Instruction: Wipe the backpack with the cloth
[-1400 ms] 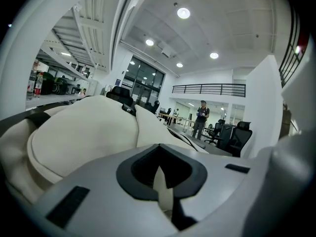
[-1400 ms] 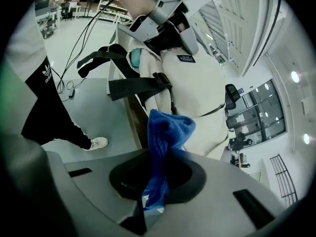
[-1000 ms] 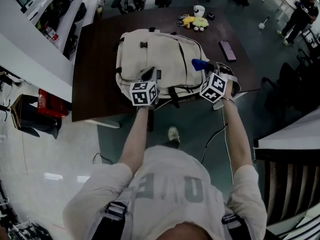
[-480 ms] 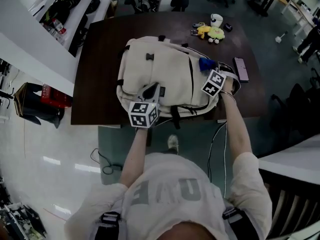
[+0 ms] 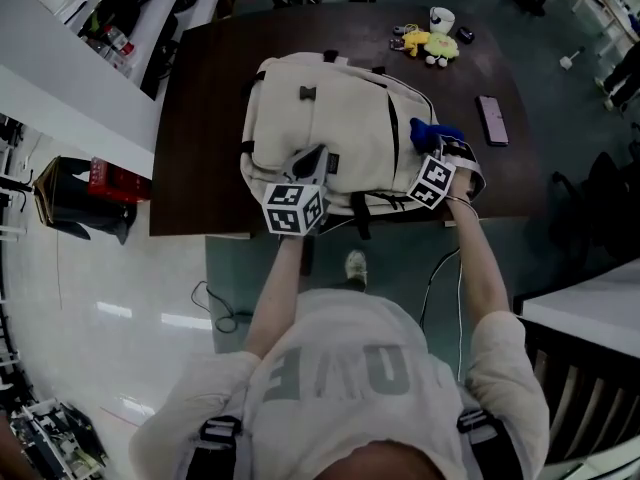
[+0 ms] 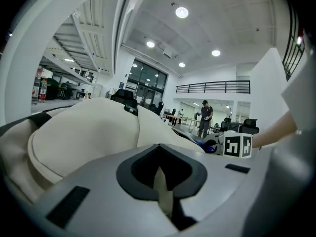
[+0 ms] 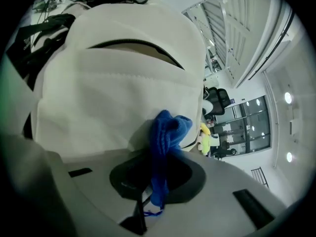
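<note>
The right hand-held gripper (image 7: 149,181) pinches the blue cloth (image 7: 168,130), whose bunched end presses against the side of the cream backpack (image 5: 335,118) straight ahead of its jaws. The left hand-held gripper (image 6: 160,184) is clamped on a fold of the backpack's fabric at its near edge. The bag lies flat on the dark bench (image 5: 205,118), stretching away in front of both.
</note>
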`<control>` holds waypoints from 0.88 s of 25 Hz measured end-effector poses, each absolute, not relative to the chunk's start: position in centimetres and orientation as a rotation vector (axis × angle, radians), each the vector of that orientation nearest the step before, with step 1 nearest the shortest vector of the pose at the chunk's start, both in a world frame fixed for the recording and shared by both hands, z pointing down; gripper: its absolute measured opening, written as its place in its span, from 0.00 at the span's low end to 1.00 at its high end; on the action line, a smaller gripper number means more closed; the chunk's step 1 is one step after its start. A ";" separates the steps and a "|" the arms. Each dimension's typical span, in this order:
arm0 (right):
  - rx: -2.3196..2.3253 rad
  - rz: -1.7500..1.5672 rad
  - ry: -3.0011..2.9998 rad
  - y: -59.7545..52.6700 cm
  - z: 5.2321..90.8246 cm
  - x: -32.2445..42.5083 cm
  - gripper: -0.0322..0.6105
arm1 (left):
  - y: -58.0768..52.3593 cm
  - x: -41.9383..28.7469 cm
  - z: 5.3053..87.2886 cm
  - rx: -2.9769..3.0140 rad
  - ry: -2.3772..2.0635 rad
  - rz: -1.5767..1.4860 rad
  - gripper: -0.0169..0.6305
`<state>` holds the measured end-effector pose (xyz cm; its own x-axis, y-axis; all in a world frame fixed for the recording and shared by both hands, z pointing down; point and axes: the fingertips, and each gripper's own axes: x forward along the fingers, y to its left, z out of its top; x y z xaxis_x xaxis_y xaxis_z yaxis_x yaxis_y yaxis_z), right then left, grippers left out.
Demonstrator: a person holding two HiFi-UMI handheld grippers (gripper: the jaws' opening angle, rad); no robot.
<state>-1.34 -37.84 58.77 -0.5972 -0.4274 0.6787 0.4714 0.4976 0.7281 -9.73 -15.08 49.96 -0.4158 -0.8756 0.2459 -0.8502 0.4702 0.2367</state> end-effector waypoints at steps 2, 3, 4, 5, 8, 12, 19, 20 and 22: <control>-0.043 -1.214 -1.840 -36.8 59.0 -0.8 0.11 | -15.0 -9.8 50.0 1.457 -2.390 -0.109 0.03; -0.045 -1.202 -1.843 -36.2 59.1 -0.5 0.11 | -15.0 -9.8 50.0 1.457 -2.390 -0.109 0.03; -0.046 -1.195 -1.844 -35.7 59.2 -0.1 0.11 | -14.9 -9.8 50.0 1.457 -2.390 -0.109 0.03; -0.047 -1.191 -1.845 -35.3 59.3 0.3 0.11 | -15.0 -9.8 50.0 1.457 -2.390 -0.109 0.03; -0.052 -1.175 -1.860 -34.1 59.3 1.4 0.11 | -15.0 -9.8 50.0 1.458 -2.391 -0.107 0.03; -0.052 -1.157 -1.879 -32.6 59.1 2.8 0.11 | -14.9 -9.8 50.1 1.460 -2.392 -0.106 0.03; -0.026 -1.157 -1.891 -30.8 58.6 5.5 0.11 | -15.0 -9.7 49.8 1.470 -2.397 -0.105 0.03; -0.021 -1.152 -1.895 -30.6 58.5 5.8 0.11 | -15.0 -9.6 49.8 1.473 -2.398 -0.104 0.03; -0.014 -1.132 -1.907 -30.0 58.5 6.7 0.11 | -14.9 -9.5 49.7 1.480 -2.399 -0.101 0.03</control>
